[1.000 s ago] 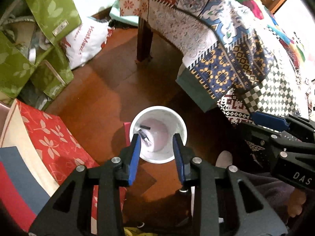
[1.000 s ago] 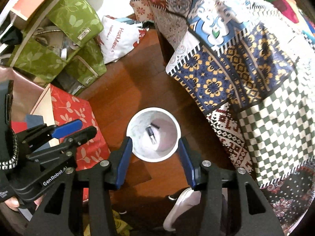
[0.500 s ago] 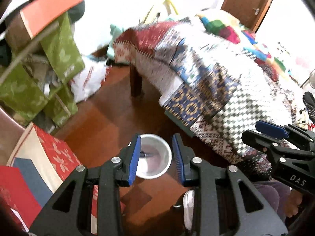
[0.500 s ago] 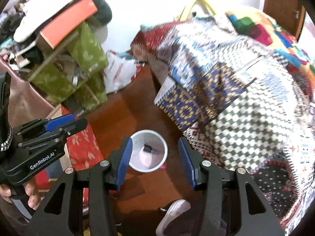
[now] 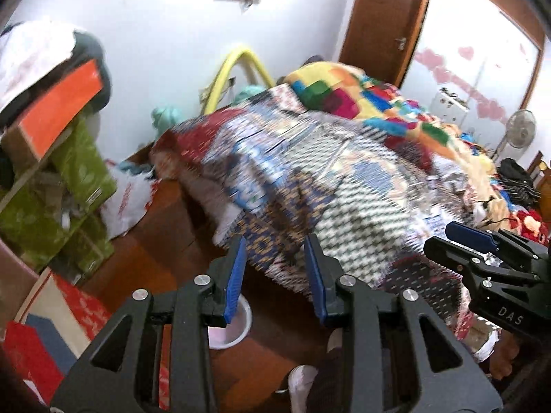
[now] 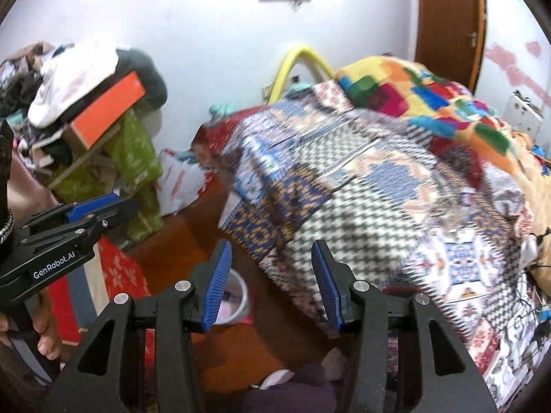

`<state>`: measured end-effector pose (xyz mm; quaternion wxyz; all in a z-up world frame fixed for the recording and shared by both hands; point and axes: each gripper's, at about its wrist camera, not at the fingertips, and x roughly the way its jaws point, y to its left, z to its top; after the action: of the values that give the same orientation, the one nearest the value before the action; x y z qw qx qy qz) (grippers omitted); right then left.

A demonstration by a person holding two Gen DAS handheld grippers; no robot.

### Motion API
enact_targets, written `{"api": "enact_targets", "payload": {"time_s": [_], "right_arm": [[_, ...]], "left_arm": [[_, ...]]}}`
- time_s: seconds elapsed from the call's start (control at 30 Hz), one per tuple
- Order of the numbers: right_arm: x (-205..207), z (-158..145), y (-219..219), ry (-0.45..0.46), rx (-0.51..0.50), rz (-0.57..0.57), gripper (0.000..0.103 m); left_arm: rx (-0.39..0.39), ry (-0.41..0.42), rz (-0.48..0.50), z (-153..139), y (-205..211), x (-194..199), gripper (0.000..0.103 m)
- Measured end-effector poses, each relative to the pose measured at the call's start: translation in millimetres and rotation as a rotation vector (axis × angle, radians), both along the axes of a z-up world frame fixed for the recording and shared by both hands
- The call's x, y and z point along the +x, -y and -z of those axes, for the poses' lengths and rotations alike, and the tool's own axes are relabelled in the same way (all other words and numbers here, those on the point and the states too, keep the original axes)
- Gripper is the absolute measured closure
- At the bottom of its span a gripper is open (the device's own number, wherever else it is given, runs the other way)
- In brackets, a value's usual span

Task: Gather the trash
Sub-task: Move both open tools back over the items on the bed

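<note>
Both grippers, left (image 5: 275,278) and right (image 6: 272,284), are released and empty; left jaws just widened slightly. You've lifted away from the bin (image 5: 237,327), now low on the floor by the bed (image 5: 344,179). Drop looks done. Hands angle down, side by side.

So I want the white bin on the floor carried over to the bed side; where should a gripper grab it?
Take the white bin by its thin rim, coming from above with one finger inside and one outside. It stands upright and open-topped on the wooden floor, and its round body looks too wide for the jaws. The left gripper and right gripper are both open and empty.
</note>
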<state>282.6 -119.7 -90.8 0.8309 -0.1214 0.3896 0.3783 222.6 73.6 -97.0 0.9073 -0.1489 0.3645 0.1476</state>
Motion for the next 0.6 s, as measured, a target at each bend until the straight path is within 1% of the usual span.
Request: {"api": "enact_targets", "payload": {"time_s": [0.13,0.27,0.4,0.6], "right_arm": [[18,-18,36,0.017,0.042,0.055,0.058],[41,-24,64,0.032,0.048,0.121,0.058],[69,-25,101,0.024,0.058,0.203,0.058],[110,-20,155,0.008,0.064,0.323,0.058]], "left_arm": [[0.016,0.03,0.058,-16,33,25,0.067],[0.021,0.039,0.121,-24,63,53,0.065],[0.026,0.025,0.181,-25,91,85,0.06],[0.025,-0.004,0.255,-17,123,136,0.059]]}}
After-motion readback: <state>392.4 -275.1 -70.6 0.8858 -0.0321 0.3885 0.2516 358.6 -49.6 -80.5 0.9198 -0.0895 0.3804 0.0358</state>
